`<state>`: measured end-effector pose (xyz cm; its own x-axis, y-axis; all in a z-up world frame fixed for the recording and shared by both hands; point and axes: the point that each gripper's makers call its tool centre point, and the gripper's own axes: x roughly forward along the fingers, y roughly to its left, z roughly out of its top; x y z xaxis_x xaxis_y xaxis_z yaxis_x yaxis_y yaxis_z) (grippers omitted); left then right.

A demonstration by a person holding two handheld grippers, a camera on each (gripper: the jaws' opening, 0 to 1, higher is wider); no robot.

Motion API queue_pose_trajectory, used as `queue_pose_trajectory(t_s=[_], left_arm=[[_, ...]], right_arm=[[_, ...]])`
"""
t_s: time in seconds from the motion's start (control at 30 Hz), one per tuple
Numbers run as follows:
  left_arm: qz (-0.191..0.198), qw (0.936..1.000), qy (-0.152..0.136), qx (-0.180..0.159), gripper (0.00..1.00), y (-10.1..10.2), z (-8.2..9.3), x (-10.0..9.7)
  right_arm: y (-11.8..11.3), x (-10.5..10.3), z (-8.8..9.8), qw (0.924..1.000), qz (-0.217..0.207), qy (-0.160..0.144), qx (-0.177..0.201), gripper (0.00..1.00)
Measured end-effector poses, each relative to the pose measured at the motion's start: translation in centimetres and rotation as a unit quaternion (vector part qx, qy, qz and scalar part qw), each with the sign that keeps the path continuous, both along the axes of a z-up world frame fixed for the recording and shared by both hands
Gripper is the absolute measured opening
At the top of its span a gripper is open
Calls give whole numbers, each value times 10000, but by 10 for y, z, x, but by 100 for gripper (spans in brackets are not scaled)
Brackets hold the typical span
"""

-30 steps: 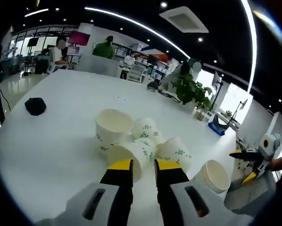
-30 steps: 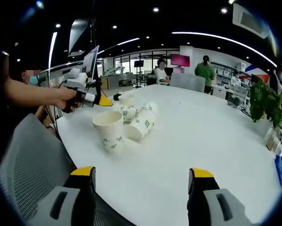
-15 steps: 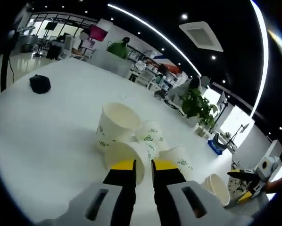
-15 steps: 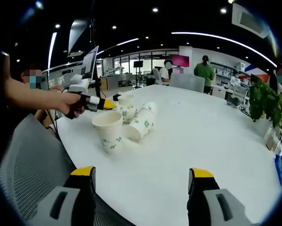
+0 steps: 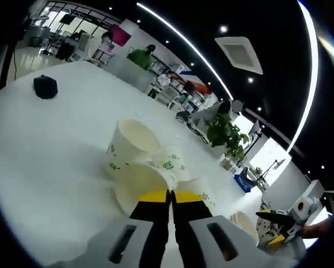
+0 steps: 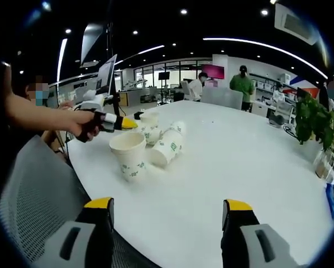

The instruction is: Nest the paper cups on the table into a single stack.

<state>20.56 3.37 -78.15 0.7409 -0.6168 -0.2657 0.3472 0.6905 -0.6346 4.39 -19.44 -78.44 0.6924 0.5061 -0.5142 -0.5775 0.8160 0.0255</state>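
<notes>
Glossy white table (image 6: 223,167) | ribless paper cups (image 5: 134,146) (green-printed) | left tool (image 5: 170,196) pinched

The cups (image 6: 129,152) are seen as matt white paper printed with small green marks. The surface (image 6: 228,162) is shown smooth, white and faintly glossy. The chair (image 6: 36,190) back is made of grey woven mesh. The left claw (image 5: 170,196) is tipped in matt yellow on black, with a grey plastic body. The pouch (image 5: 44,86) appears as dull black cloth.
</notes>
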Motion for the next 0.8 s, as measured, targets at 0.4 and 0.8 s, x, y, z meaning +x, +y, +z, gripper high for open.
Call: queue_pose_trajectory(t_s=[0.4, 0.8], left_arm=[[-50, 9993, -247, 270, 0, 11, 20, -9], [-190, 9966, -491, 628, 0, 16, 45, -16]], right_arm=[[1, 0, 1, 10000, 10, -17, 7, 80], [3, 1, 4, 9999, 54, -108, -15, 83]])
